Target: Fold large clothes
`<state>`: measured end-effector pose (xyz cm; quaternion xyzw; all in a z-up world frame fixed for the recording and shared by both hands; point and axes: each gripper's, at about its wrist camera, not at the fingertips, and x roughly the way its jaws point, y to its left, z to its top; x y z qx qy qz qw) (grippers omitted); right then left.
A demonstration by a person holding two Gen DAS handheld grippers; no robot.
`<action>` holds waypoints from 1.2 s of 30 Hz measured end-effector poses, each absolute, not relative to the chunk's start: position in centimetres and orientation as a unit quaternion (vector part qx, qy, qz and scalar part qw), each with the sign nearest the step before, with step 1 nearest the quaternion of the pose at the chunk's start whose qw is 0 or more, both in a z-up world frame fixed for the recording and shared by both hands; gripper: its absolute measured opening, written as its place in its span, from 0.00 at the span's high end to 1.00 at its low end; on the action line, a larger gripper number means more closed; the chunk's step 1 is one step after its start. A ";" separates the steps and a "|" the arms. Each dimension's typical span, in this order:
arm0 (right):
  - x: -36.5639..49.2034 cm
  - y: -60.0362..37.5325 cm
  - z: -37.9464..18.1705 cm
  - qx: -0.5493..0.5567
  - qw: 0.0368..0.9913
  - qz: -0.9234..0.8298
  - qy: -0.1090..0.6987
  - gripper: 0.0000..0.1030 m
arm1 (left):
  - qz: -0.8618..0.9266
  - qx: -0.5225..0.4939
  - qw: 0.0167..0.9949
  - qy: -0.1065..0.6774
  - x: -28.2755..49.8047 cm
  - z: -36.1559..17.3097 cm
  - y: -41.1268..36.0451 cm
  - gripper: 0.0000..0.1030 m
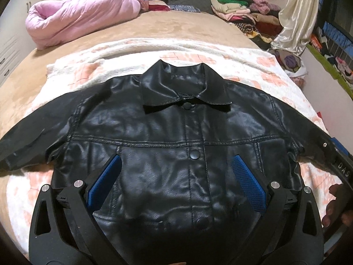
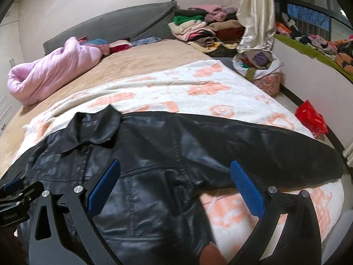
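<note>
A black leather jacket (image 1: 167, 132) lies front up, buttoned, on a white blanket with peach flowers (image 1: 132, 50), both sleeves spread sideways. My left gripper (image 1: 176, 161) hangs open over the jacket's lower front, its blue pads (image 1: 103, 181) wide apart with nothing between them. In the right wrist view the same jacket (image 2: 154, 145) shows its collar at upper left and one sleeve stretching right. My right gripper (image 2: 175, 165) is open above the armpit of that sleeve. The right gripper's body and a hand (image 1: 335, 205) show at the left wrist view's right edge.
A rolled pink quilt (image 1: 81, 15) lies at the bed's far left. Piles of folded clothes (image 1: 238, 11) stand at the far right, by a cream satin curtain (image 1: 295, 15). A bag of clothes (image 2: 258, 68) and a red plastic bag (image 2: 311, 117) sit beside the bed's right edge.
</note>
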<state>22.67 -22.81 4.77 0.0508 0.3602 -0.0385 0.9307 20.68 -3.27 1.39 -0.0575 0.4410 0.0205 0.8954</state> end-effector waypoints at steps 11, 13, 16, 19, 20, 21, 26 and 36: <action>23.9 -28.3 2.7 0.048 0.924 -0.132 0.355 0.04 | 0.009 -0.042 0.890 0.455 24.1 -0.7 -6.1 0.09; 24.1 -29.3 2.3 0.045 0.922 -0.151 0.353 0.04 | 0.008 -0.040 0.888 0.458 24.7 -1.2 -6.6 0.09; 24.4 -30.8 1.7 0.042 0.917 -0.179 0.354 0.04 | 0.002 -0.041 0.886 0.462 25.5 -1.8 -7.1 0.09; 24.6 -32.7 1.2 0.059 0.909 -0.203 0.359 0.04 | -0.001 -0.035 0.885 0.464 26.2 -2.3 -7.8 0.09; 24.6 -33.7 1.1 0.072 0.906 -0.215 0.358 0.04 | -0.003 -0.033 0.885 0.465 26.4 -2.4 -8.1 0.09; 24.5 -34.4 1.1 0.081 0.903 -0.224 0.357 0.04 | -0.003 -0.032 0.884 0.466 26.6 -2.5 -8.2 0.09; 23.3 -38.4 0.8 0.145 0.884 -0.274 0.350 0.04 | -0.017 -0.033 0.885 0.465 27.7 -2.8 -9.2 0.09; 18.3 -46.1 -2.2 0.331 0.795 -0.382 0.335 0.04 | -0.021 -0.019 0.885 0.465 29.5 -3.0 -10.0 0.09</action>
